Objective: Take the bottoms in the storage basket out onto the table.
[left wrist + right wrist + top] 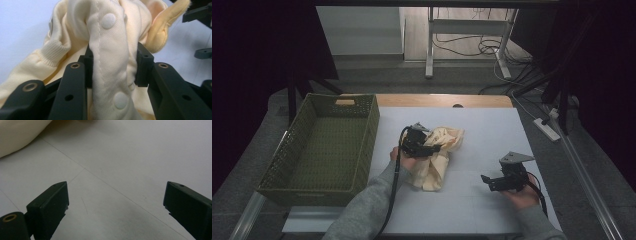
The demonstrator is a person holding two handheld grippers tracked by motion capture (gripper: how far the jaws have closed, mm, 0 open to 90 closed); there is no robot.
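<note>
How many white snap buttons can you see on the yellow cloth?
2. One snap sits high on the cloth, above the left gripper pinching it. The other snap is low, beneath the pinch. More may hide in the folds.

Cream garment [435, 155]: soft ribbed fabric with white snap buttons [109, 20], crumpled in a heap near the table centre, one fold bunched upright.
</note>
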